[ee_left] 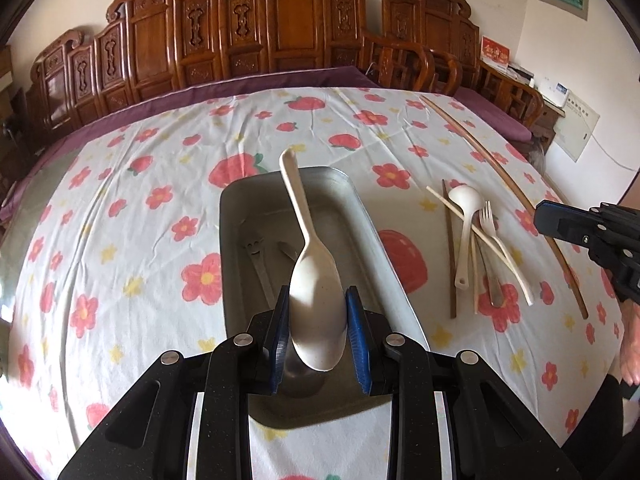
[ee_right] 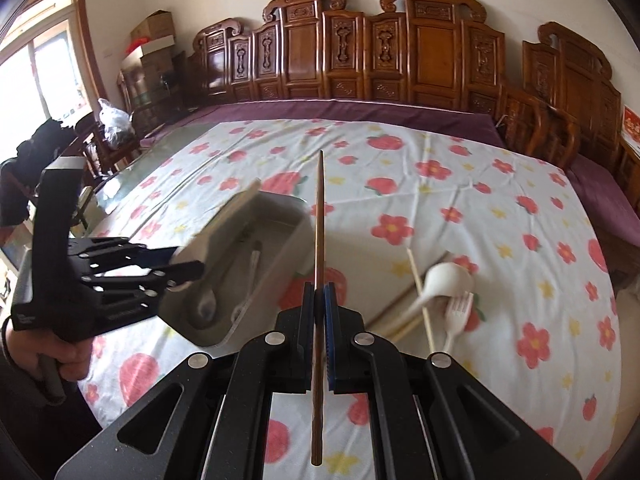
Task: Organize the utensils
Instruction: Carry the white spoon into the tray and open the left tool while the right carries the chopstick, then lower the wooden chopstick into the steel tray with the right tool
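Note:
My left gripper (ee_left: pixel 318 320) is shut on the bowl of a cream rice spoon (ee_left: pixel 312 280) and holds it above the metal tray (ee_left: pixel 360 216), handle pointing away. It also shows in the right wrist view (ee_right: pixel 180 268). The tray holds a metal utensil with a smiley face (ee_left: pixel 256 252). My right gripper (ee_right: pixel 318 312) is shut on a brown chopstick (ee_right: pixel 319 220) held above the table, and appears at the right edge of the left wrist view (ee_left: pixel 560 224). A pile of a white ladle (ee_left: pixel 464 208), a white fork (ee_left: pixel 496 232) and chopsticks (ee_left: pixel 450 248) lies right of the tray.
The table has a flowered cloth (ee_left: pixel 140 208). Carved wooden chairs (ee_left: pixel 280 28) stand behind it. The long brown chopstick shows in the left wrist view (ee_left: pixel 500 172), running to the right gripper. Boxes and a bag (ee_right: pixel 116 120) stand at far left.

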A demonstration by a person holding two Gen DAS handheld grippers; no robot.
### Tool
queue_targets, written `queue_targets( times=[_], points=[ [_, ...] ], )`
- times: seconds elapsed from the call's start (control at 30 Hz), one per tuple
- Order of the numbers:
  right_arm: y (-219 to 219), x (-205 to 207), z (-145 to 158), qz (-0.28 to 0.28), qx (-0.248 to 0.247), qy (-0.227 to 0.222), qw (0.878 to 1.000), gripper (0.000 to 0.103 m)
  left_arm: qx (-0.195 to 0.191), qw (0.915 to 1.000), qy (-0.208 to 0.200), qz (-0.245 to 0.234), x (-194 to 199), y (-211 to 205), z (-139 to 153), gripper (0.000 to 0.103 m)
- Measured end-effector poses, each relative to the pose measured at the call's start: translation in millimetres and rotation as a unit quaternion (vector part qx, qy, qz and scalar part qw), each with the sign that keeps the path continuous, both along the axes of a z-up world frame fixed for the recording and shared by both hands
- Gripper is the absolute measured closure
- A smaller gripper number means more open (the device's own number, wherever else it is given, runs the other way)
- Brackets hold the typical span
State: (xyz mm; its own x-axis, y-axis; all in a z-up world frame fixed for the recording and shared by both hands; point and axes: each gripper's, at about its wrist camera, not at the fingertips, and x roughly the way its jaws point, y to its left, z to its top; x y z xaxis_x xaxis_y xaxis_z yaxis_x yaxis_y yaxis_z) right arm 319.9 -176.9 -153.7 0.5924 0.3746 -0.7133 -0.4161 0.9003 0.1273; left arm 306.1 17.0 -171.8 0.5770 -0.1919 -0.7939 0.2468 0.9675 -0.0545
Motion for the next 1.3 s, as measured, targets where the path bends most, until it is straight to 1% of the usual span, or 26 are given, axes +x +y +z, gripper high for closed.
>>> queue_targets(
  times=[0.1,0.17,0.23,0.43,0.7,0.9,1.13,1.3],
  points=[
    [11,3,2,0.003,0.002,0.001,1.0,0.097,-0.003,1.0,0.003,0.001,4,1,-3,0.077],
    [21,3,2,0.006,0.001,0.003,1.0,0.097,-0.005,1.0,0.004,0.001,5,2,-3,0.071],
    [30,3,2,0.008,-0.002,0.005,1.0,0.097,-0.015,0.9999,0.002,0.001,4,6,-1,0.071],
    [51,8,0,0.011,-0.004,0.014,1.0,0.097,-0.024,0.9995,-0.015,0.013,2,29,13,0.07],
    [83,18,-19,0.007,0.012,0.043,0.999,0.097,-0.004,0.9986,-0.033,0.042,3,66,25,0.07],
    [108,31,-31,0.001,0.026,0.062,0.998,0.097,-0.007,0.9972,-0.043,0.061,5,87,33,0.07],
    [126,49,-41,-0.01,0.037,0.076,0.996,0.097,-0.011,0.9963,-0.044,0.074,7,98,34,0.07],
    [128,57,-46,-0.015,0.038,0.079,0.996,0.097,-0.011,0.9962,-0.044,0.074,7,99,34,0.07]
  ],
)
